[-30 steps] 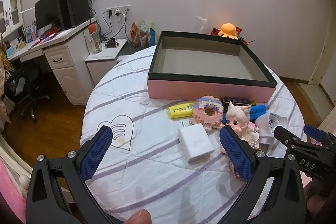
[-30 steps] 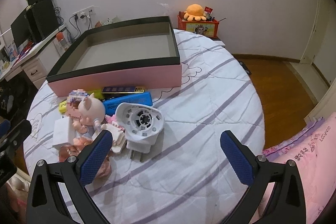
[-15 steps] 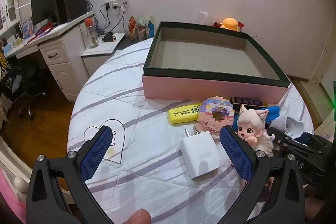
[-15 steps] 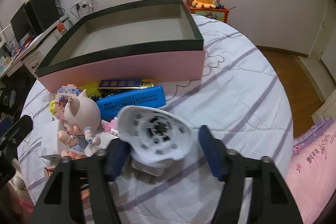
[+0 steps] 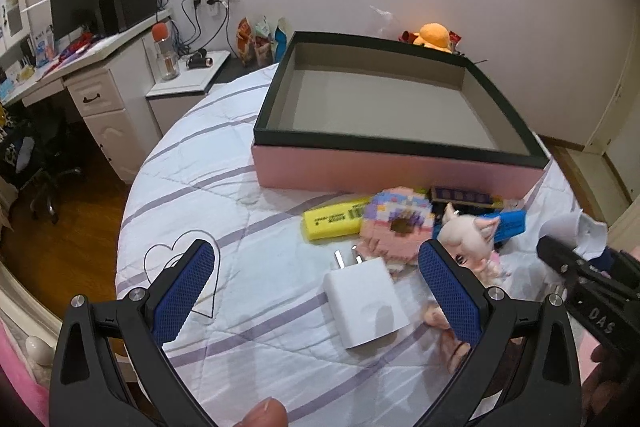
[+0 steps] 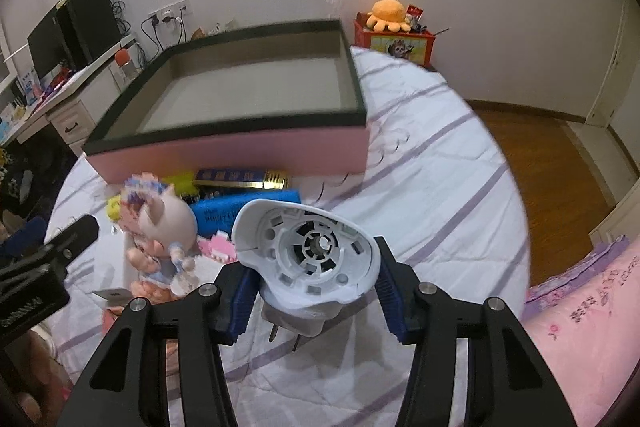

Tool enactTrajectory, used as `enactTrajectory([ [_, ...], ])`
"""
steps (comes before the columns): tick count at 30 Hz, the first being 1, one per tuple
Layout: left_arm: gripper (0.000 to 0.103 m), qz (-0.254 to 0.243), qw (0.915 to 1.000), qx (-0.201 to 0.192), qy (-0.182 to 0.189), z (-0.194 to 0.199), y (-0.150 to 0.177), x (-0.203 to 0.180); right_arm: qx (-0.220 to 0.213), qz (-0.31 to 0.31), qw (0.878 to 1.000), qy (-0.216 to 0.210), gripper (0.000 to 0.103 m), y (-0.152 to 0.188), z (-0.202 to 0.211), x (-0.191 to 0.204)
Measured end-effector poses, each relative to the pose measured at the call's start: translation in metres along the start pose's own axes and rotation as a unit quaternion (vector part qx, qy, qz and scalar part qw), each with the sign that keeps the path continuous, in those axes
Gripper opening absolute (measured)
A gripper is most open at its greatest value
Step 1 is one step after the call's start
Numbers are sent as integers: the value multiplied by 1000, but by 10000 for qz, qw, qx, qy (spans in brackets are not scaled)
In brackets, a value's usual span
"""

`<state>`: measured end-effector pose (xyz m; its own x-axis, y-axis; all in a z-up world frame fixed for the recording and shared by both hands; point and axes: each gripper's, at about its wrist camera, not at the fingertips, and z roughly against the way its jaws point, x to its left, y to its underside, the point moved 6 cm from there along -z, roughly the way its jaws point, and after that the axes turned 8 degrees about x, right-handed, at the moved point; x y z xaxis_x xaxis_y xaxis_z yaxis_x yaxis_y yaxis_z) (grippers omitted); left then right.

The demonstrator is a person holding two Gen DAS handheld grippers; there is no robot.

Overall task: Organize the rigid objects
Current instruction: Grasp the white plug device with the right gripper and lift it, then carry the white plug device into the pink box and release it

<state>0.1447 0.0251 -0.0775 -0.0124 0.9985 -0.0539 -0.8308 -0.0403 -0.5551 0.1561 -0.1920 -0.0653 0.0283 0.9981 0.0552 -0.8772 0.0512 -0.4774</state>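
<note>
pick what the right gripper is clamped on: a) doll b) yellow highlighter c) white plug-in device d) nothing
c: in the right wrist view the right gripper has both blue pads pressed against the white plug-in device, its prongs hanging below, while the doll sits off to the side on the bed.

Pink box [image 5: 396,169] w/ black rim, yellow marker [image 5: 332,223], white charger [image 5: 366,301], purple-striped white cloth [image 5: 224,163].

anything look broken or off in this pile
The white plug-in device in the right gripper looks odd: its front cover seems missing, exposing ribs and a central hub. The box holds nothing.
</note>
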Motion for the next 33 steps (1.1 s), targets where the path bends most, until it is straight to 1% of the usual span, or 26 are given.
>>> enactTrajectory([
  [6,103,-40,10000,-4,-7,9,-30,-3,-171,132,9998,48,54,-30,28,5],
  [9,103,-39,9999,-66,-80,11,-50,-1,-228,203,9995,-6,54,-49,31,11],
  [14,103,31,9998,-90,-186,1,-83,6,-252,353,9990,-122,54,-85,23,23],
  [19,103,109,9995,-46,-283,-19,-110,13,-205,462,9985,-206,54,-118,0,37],
  [22,103,160,9993,-4,-340,-33,-123,19,-70,527,9983,-247,54,-133,-24,42],
  [23,103,168,9993,7,-340,-36,-123,20,11,557,9981,-253,54,-135,-34,44],
  [26,103,191,9992,77,-350,-48,-128,23,267,595,9975,-255,54,-138,-61,45],
  [29,103,164,9992,116,-337,-54,-130,20,541,679,9961,-161,54,-134,-82,45],
  [31,103,134,9992,154,-331,-58,-130,18,690,735,9949,-101,54,-131,-92,44],
  [33,103,111,9992,192,-330,-61,-130,16,751,747,9944,-53,54,-130,-96,43],
])
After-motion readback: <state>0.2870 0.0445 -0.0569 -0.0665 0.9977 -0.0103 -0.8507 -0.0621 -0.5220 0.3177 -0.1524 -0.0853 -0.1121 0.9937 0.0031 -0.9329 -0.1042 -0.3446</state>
